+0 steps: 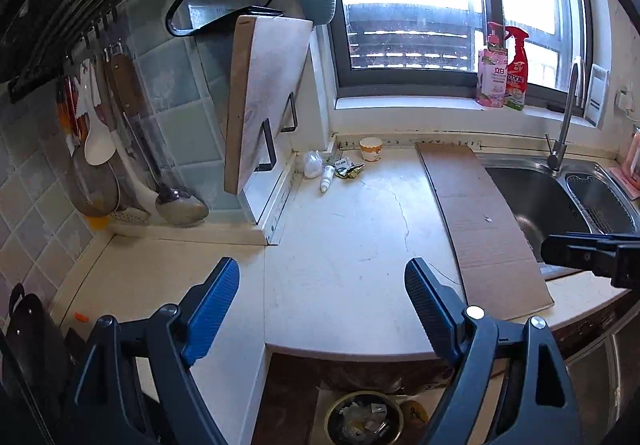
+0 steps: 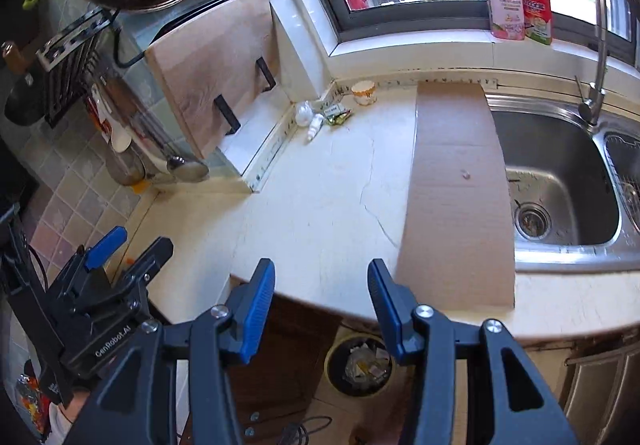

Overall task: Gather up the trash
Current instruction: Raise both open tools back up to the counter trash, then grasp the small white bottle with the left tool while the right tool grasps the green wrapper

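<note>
Both tools are empty: left gripper jaws wide, right gripper narrower. Bin on the floor holds trash; a paper cup, small bottle and wrappers remain at the counter's far corner.

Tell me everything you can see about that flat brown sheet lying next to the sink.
The cardboard sheet is a long, plain brown strip, apparently corrugated, with fold creases across it and a small pale speck near its middle. It lies flat on the pale countertop, running from the back wall toward the front edge. Its right side overhangs the steel sink, covering part of the basin. Neither gripper touches it.
</note>
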Available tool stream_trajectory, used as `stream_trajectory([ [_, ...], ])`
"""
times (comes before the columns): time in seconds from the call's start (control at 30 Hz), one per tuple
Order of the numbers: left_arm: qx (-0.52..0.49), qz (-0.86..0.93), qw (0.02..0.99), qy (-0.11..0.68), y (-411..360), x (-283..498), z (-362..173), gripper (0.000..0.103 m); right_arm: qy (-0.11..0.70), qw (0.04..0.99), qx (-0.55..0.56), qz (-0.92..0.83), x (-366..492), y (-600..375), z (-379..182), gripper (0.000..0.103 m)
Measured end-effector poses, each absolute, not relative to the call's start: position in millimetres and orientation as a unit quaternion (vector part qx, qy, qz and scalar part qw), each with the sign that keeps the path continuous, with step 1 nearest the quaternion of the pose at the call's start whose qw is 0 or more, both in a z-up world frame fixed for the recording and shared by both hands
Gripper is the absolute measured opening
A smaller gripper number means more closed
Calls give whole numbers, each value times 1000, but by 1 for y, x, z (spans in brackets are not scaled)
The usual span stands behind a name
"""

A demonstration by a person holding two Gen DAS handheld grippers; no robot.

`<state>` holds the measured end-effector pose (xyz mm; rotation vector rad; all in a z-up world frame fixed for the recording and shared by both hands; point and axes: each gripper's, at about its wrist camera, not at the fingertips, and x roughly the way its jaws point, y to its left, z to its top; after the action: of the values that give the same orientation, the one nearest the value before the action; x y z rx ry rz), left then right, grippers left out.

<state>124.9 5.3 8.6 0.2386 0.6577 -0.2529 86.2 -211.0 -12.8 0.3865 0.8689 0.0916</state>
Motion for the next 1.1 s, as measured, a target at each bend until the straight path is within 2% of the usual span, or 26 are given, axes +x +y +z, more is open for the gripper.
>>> stream_trajectory([
  [0.3,165,-101,921,340,-70,235,-16,82,449,865,208,83,223,-263,-32,42],
  [0.4,167,-96,911,365,-93,283,-32,77,462,856,214,93,273,-285,-40,42],
  [0.6,146,-91,892,418,-123,379,-72,75,491,831,240,104,371,-313,-72,42],
  [0.73,143,-74,884,439,-131,433,-102,74,520,799,280,116,434,-317,-108,42],
  [0.9,125,-49,870,475,-125,485,-138,61,550,772,297,114,492,-307,-152,42],
  [1.1,123,-36,865,485,-124,514,-162,61,573,746,318,119,537,-293,-189,42],
])
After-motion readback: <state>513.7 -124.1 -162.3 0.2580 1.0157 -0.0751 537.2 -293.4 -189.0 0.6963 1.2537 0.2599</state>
